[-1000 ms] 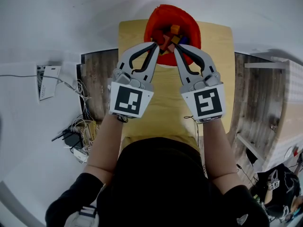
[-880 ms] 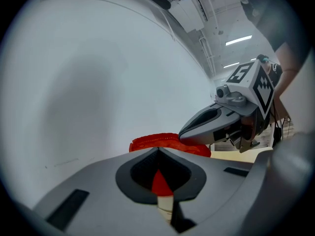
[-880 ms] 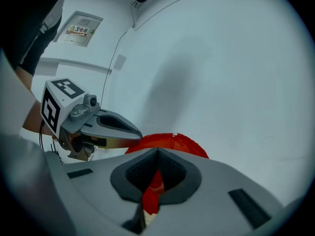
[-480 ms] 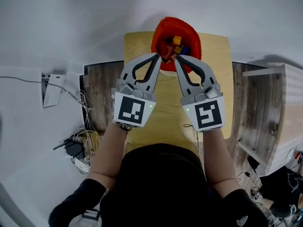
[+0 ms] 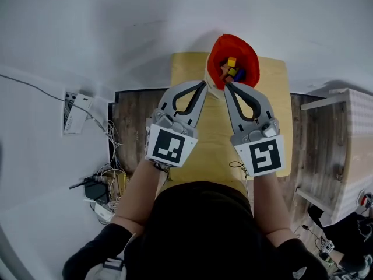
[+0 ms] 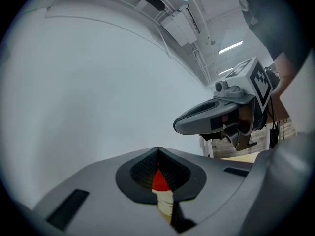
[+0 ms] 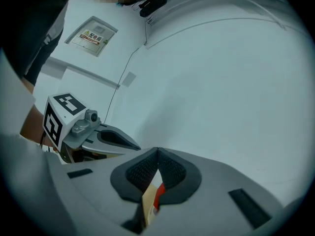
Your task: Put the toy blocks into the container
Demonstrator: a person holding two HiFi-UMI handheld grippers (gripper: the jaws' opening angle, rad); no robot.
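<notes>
1. While the person leans over it, a narrow pale wooden table (image 5: pixel 213 139) runs away from them towards a white wall (image 5: pixel 116 28), with dark floorboards (image 5: pixel 131 121) showing on either side
2. Loose cables (image 5: pixel 108 168) lie in a tangle on the floor to the person's left, and a white cabinet (image 5: pixel 349 133) stands off to the right
3. Both bare forearms (image 5: pixel 140 191) reach forward side by side, and the marker cubes (image 5: pixel 171 146) face up towards the head
4. The two tools point nearly level and angle inwards, so their tips come close together at the near rim of the container (image 5: pixel 247 60)
5. The left gripper (image 5: pixel 204 86) has its jaws pressed together on that rim, a strip of red and cream wall caught between the pads
6. The right gripper (image 5: pixel 227 86) is clamped in the same way just beside it, its pads pinching the same edge
7. The container, red inside and cream outside, sits over the far end of the table; whether it rests on the wood I cannot tell
8. Toy blocks (image 5: pixel 232 70) in yellow, blue and orange lie heaped inside it
</notes>
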